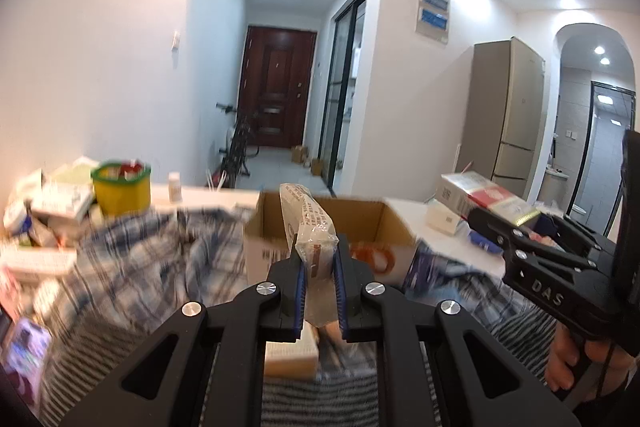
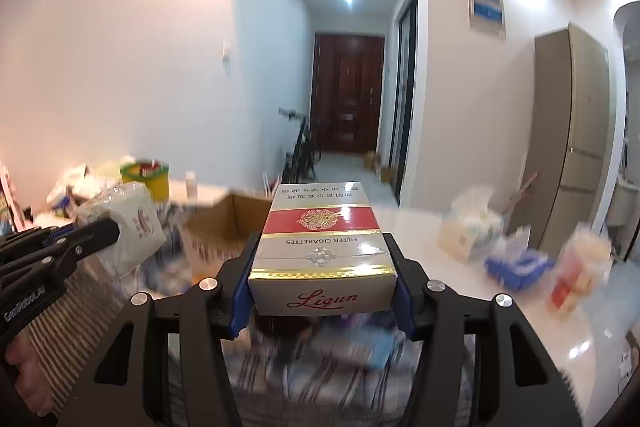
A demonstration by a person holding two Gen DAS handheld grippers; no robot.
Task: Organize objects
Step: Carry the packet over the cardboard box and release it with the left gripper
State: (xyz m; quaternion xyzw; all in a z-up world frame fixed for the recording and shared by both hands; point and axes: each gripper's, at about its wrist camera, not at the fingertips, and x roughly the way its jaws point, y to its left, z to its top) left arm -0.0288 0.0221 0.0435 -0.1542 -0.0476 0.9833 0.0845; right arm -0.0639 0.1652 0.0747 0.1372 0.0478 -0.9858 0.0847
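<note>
In the left wrist view my left gripper [image 1: 319, 259] is shut on a clear plastic-wrapped packet [image 1: 310, 223] with tan contents, held upright in front of an open cardboard box [image 1: 372, 217]. In the right wrist view my right gripper [image 2: 321, 243] is shut on a red, white and gold cigarette carton [image 2: 320, 227] marked "Liqun", lying flat between the blue pads. The box [image 2: 224, 223] sits ahead and to the left. Each gripper shows in the other's view: the right gripper [image 1: 494, 225] with its carton [image 1: 508, 205], the left gripper [image 2: 106, 231] with its packet [image 2: 128, 223].
A plaid cloth [image 1: 140, 259] covers the near table. At the left are a yellow tub with a green rim [image 1: 120, 193], a small white bottle [image 1: 175, 187] and piled boxes [image 1: 52, 211]. On the white tabletop [image 2: 420, 259] to the right lie a tissue box [image 2: 468, 235] and a blue pack [image 2: 516, 267].
</note>
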